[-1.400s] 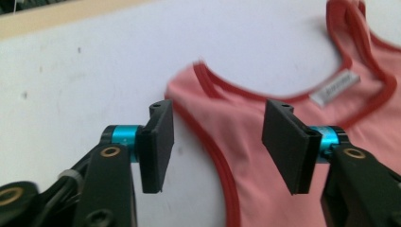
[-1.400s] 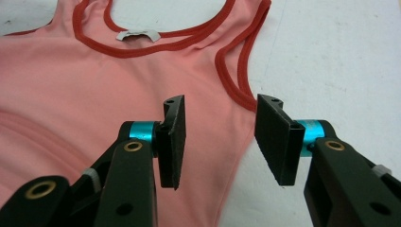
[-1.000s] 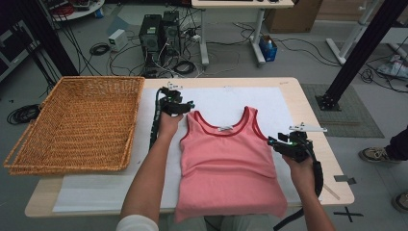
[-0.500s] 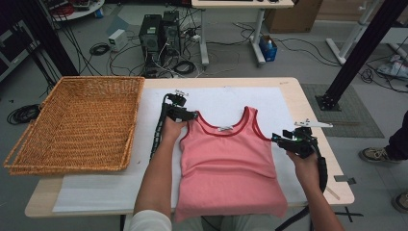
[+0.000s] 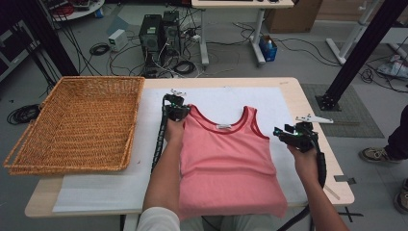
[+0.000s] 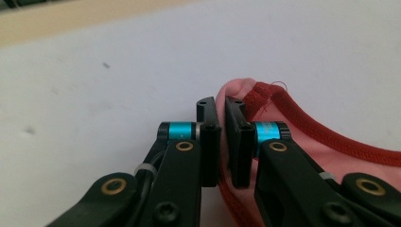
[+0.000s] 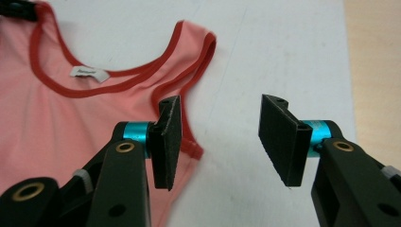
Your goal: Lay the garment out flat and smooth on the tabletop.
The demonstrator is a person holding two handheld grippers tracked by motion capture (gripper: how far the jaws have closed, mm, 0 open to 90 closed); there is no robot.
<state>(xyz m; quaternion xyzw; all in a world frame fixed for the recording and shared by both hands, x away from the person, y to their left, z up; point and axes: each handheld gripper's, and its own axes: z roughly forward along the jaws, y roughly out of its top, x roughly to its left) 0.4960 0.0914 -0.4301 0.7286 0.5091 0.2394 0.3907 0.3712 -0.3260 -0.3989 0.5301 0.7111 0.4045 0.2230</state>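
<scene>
Pink tank top point(image 5: 226, 163) spread flat on the white sheet point(image 5: 96, 192), centre of the high view, neckline toward the top of the frame, hem hanging over the table's near edge at the bottom. Red binding along neck and armholes; small white label point(image 7: 88, 73) inside the back neck.

Left gripper point(image 5: 179, 111) at the shoulder strap point(image 6: 265, 97) left of the neckline. Jaws just closed (wide apart in the earlier high views), now pinched on that strap: in the left gripper view, red-edged fabric caught between the two black pads, with a narrow gap remaining. Gripper lower on the strap than a second ago.

Right gripper point(image 5: 281, 132) right of centre in the high view, beside the garment's right armhole and apparently clear of the cloth. Jaws apart, nothing between them; in the right gripper view, bare sheet between the pads, the left pad over the red armhole edge.

Meaning for the work: one corner secured, the other not yet taken. Probable next step, a matching grasp on the right strap before any lift or fold.

Wicker basket point(image 5: 77, 122) at the left of the high view, well apart from the garment.
</scene>
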